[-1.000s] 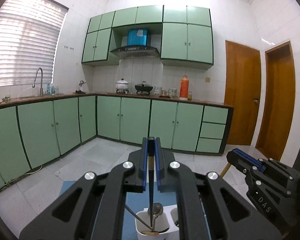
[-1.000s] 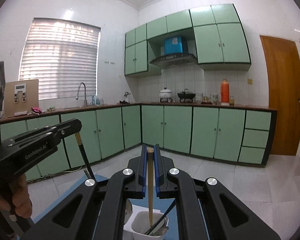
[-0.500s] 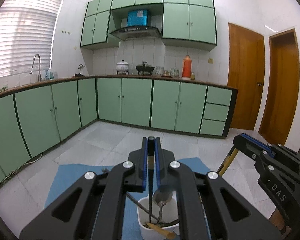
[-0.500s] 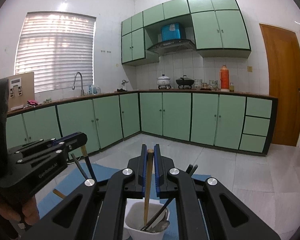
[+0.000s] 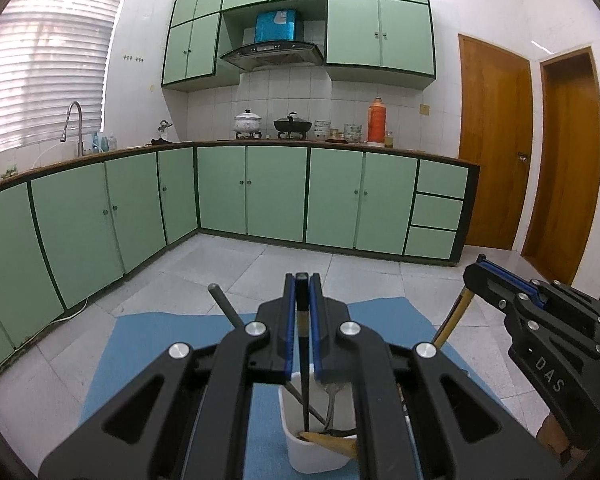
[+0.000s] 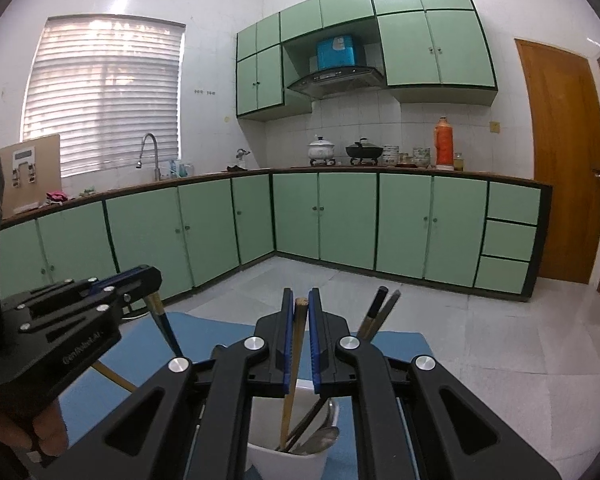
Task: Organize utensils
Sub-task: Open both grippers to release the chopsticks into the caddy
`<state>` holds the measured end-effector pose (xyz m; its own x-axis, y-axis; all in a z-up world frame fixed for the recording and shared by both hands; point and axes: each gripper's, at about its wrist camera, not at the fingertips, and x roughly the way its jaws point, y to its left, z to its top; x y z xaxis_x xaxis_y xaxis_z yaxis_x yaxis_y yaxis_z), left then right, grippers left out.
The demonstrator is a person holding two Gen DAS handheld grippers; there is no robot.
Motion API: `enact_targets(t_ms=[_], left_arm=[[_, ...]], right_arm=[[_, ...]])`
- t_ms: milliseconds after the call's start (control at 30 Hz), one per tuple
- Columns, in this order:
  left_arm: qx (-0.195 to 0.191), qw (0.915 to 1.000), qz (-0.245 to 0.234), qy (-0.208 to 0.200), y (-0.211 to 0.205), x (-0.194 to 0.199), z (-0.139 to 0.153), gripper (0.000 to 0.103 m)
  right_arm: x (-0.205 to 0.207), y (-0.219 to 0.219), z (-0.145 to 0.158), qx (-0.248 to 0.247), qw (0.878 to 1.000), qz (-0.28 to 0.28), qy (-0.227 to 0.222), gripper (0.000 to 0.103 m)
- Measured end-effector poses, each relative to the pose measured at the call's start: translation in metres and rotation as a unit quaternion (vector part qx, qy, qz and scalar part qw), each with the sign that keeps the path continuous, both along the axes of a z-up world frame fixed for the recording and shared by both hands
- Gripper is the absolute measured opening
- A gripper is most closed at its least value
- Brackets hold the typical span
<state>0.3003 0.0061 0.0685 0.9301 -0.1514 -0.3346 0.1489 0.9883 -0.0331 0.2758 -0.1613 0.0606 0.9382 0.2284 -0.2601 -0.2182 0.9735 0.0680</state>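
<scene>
My left gripper [image 5: 301, 284] is shut on a black chopstick [image 5: 304, 380] whose lower end reaches down into a white cup [image 5: 320, 456] holding spoons and sticks. My right gripper [image 6: 299, 308] is shut on a wooden chopstick [image 6: 294, 368] that dips into a white cup [image 6: 284, 464] with spoons and dark chopsticks. Each gripper shows in the other's view: the right one [image 5: 476, 276] at the right, the left one [image 6: 152, 280] at the left. Both hover over a blue mat [image 5: 148, 344].
The mat lies on a grey tiled surface [image 6: 500, 360]. Green kitchen cabinets [image 5: 276, 192] run along the back and left walls, with a sink tap [image 5: 72, 120] and pots [image 5: 248, 122] on the counter. Wooden doors [image 5: 496, 144] stand at the right.
Both grippers have come down and tilted toward the cups. The chopstick ends now sit lower inside the cups, and more of the blue mat shows.
</scene>
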Motion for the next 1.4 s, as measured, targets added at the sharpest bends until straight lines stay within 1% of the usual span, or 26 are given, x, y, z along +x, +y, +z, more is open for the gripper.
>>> enact_targets(t_ms=[233, 300, 367, 433, 500, 567, 700, 767, 800, 867, 967, 1000, 1033, 1133, 1267, 1367, 1400], left_arm=[[-0.002, 1.0000, -0.001, -0.001, -0.001, -0.004, 0.002, 0.007], [-0.003, 1.0000, 0.001, -0.005, -0.001, -0.006, 0.004, 0.010], [-0.007, 0.9999, 0.002, -0.011, 0.000, -0.010, 0.007, 0.018], [-0.009, 0.9998, 0.003, -0.016, 0.002, -0.013, 0.011, 0.022], [-0.009, 0.9996, 0.007, -0.025, 0.003, -0.019, 0.015, 0.027], [-0.009, 0.9994, 0.010, -0.032, 0.004, -0.024, 0.018, 0.033], [-0.009, 0.9990, 0.015, -0.041, 0.006, -0.035, 0.024, 0.039], [-0.007, 0.9987, 0.019, -0.047, 0.008, -0.042, 0.026, 0.046], [-0.007, 0.9986, 0.020, -0.049, 0.009, -0.046, 0.027, 0.047], [-0.009, 0.9984, 0.022, -0.051, 0.012, -0.054, 0.028, 0.054], [-0.012, 0.9982, 0.024, -0.054, 0.015, -0.067, 0.028, 0.062], [-0.012, 0.9981, 0.026, -0.055, 0.017, -0.072, 0.028, 0.063], [-0.012, 0.9980, 0.027, -0.055, 0.018, -0.075, 0.028, 0.067], [-0.014, 0.9980, 0.031, -0.054, 0.022, -0.089, 0.025, 0.075], [-0.008, 0.9975, 0.041, -0.056, 0.025, -0.110, 0.019, 0.085], [-0.011, 0.9975, 0.046, -0.052, 0.029, -0.123, 0.015, 0.089], [-0.013, 0.9977, 0.047, -0.048, 0.030, -0.129, 0.012, 0.089]], right_arm=[[-0.004, 0.002, 0.001, -0.010, 1.000, -0.002, -0.002, 0.008], [-0.007, 0.000, 0.002, -0.011, 1.000, -0.007, -0.005, 0.008], [-0.010, -0.002, 0.005, -0.011, 1.000, -0.010, -0.010, 0.009], [-0.015, -0.001, 0.008, -0.009, 1.000, -0.013, -0.015, 0.015], [-0.021, -0.005, 0.011, -0.006, 1.000, -0.016, -0.022, 0.018], [-0.027, -0.008, 0.015, -0.006, 0.999, -0.020, -0.029, 0.019], [-0.038, -0.014, 0.020, -0.002, 0.999, -0.025, -0.037, 0.022], [-0.044, -0.018, 0.022, 0.001, 0.999, -0.027, -0.040, 0.024], [-0.047, -0.019, 0.023, 0.002, 0.999, -0.028, -0.041, 0.026], [-0.053, -0.023, 0.024, 0.006, 0.999, -0.030, -0.043, 0.027], [-0.064, -0.026, 0.024, 0.009, 0.998, -0.031, -0.045, 0.029], [-0.068, -0.027, 0.024, 0.010, 0.998, -0.031, -0.046, 0.031], [-0.071, -0.028, 0.024, 0.011, 0.998, -0.032, -0.046, 0.033], [-0.085, -0.031, 0.022, 0.014, 0.998, -0.034, -0.047, 0.036], [-0.102, -0.033, 0.017, 0.014, 0.998, -0.037, -0.047, 0.039], [-0.114, -0.035, 0.013, 0.018, 0.998, -0.036, -0.044, 0.042], [-0.119, -0.034, 0.011, 0.019, 0.998, -0.035, -0.042, 0.044]])
